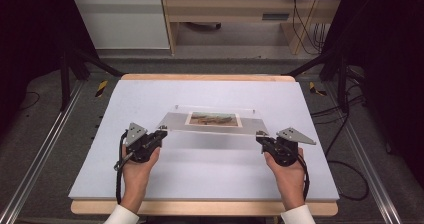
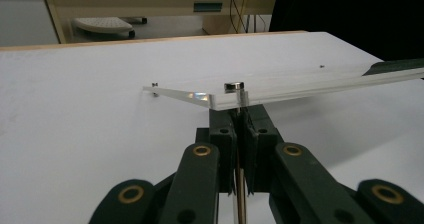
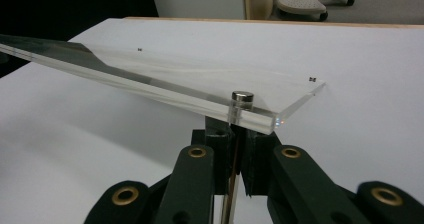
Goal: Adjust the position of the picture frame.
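Both tongs, left [image 1: 161, 132] and right [image 1: 262, 138], pinch the clear frame's [image 1: 212, 120] near corners, holding it above the white worktop [image 1: 210, 174]; shelving [image 1: 235, 9] stands beyond.

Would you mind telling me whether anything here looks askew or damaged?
Nothing stands out: the clear acrylic photo frame sits square between the left gripper and right gripper, its landscape picture centred on the white table.

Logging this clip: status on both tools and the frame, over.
Left tool and right tool shut on the near corners of the clear acrylic photo frame. Frame held above the white table. Nothing in the way.
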A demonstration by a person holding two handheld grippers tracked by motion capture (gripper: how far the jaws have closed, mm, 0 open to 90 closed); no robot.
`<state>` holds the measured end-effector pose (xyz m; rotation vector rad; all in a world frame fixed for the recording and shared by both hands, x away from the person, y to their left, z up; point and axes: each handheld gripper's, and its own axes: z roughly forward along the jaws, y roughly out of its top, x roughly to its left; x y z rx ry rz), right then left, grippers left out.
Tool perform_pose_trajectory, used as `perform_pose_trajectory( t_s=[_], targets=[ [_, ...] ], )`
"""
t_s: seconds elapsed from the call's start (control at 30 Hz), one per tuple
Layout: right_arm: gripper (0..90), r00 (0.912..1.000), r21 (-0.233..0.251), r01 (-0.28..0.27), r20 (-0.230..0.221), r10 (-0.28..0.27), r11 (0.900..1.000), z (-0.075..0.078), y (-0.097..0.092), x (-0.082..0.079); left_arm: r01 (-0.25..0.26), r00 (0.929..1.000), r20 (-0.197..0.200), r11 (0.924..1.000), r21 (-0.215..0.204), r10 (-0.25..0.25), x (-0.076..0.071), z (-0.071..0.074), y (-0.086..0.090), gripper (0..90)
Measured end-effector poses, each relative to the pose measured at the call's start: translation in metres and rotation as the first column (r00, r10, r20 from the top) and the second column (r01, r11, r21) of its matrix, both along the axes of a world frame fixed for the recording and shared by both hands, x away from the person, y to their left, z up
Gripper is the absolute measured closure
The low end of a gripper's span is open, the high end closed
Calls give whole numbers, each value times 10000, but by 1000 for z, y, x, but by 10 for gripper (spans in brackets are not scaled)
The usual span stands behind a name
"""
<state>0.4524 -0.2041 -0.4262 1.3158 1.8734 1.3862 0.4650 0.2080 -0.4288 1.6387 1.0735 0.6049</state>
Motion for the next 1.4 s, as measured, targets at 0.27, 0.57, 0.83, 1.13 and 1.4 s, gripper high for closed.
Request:
perform_pose_trajectory(
  t_s=[0.27,0.57,0.83,1.13,1.4],
  targets=[
    [844,9997,36,-93,-243,93,10000,-8,-2,-4,129,9995,-302,9997,218,-122,-6,-6,-1,839],
    [847,9987,96,-165,-478,169,9998,-14,-4,-6,198,9986,-497,9994,276,-185,-11,-12,-1,841],
    [847,9979,-109,-171,-629,163,9998,-19,-3,-8,194,9977,-664,9991,372,-169,-14,-17,-2,841],
    [847,9972,-171,-137,-735,124,9998,-24,-4,-9,248,9964,-818,9986,460,-210,-17,-22,-3,841],
    [847,9957,-456,-49,-922,7,9989,-30,-5,-7,377,9940,-1050,9977,568,-316,-19,-28,-6,842]
  ],
)
